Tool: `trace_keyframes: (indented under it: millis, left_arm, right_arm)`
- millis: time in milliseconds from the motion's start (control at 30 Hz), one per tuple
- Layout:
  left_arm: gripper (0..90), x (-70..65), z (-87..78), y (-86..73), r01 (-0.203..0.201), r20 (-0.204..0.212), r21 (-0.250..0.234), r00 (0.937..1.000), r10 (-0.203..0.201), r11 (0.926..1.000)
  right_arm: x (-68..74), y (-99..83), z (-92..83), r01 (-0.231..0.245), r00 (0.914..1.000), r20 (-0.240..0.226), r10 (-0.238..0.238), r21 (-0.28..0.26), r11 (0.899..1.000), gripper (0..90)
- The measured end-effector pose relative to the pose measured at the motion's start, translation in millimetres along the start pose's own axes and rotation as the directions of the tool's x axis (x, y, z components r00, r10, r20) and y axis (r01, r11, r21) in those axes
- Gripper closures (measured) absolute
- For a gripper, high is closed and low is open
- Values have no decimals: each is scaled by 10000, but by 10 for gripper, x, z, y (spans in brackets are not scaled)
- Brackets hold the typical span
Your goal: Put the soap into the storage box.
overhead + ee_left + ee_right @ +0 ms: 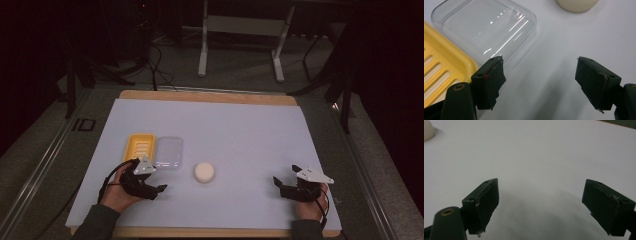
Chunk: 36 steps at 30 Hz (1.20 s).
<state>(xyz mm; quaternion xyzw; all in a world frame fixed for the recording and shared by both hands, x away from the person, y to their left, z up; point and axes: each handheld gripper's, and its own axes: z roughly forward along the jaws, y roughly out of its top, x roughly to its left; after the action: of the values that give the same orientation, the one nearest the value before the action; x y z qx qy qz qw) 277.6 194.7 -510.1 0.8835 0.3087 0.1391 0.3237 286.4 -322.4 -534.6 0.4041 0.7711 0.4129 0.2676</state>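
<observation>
- High view: soap [204, 172], a round white bar, lies on the white mat [225, 130] between the two hands, nearer the left gripper [161, 188]. Yellow soap dish [139, 146] and clear lid [168, 152] lie side by side, touching, just beyond the left hand. Right gripper [276, 181] rests well apart at the right edge of the mat.
- Left gripper view: jaws spread, nothing between them. Lid sits just ahead of one jaw, dish at the left edge, soap at the top edge. My read: next step is picking up the soap, so swing toward it, straddle its middle, come in low and squeeze gently, since a round bar could slip.
- Right gripper view: jaws spread over bare mat, empty; soap at the top-left corner. Keep this one parked, or use it to steady the dish.
</observation>
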Motion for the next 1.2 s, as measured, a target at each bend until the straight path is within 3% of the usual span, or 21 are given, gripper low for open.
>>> trace_keyframes:
  millis: [433,733,1200]
  left_arm:
    - [236,-20,100,165,-464,236,140,9987,461,9988]
    - [235,-23,174,217,-509,507,36,9974,506,9987]
    - [235,-52,294,353,-957,699,274,9932,936,9950]
  right_arm:
    - [0,1,1,16,10000,-5,-16,21,10000,140]
    - [3,1,1,11,10000,-4,-11,41,10000,140]
    - [5,2,4,70,10000,-32,-70,56,10000,141]
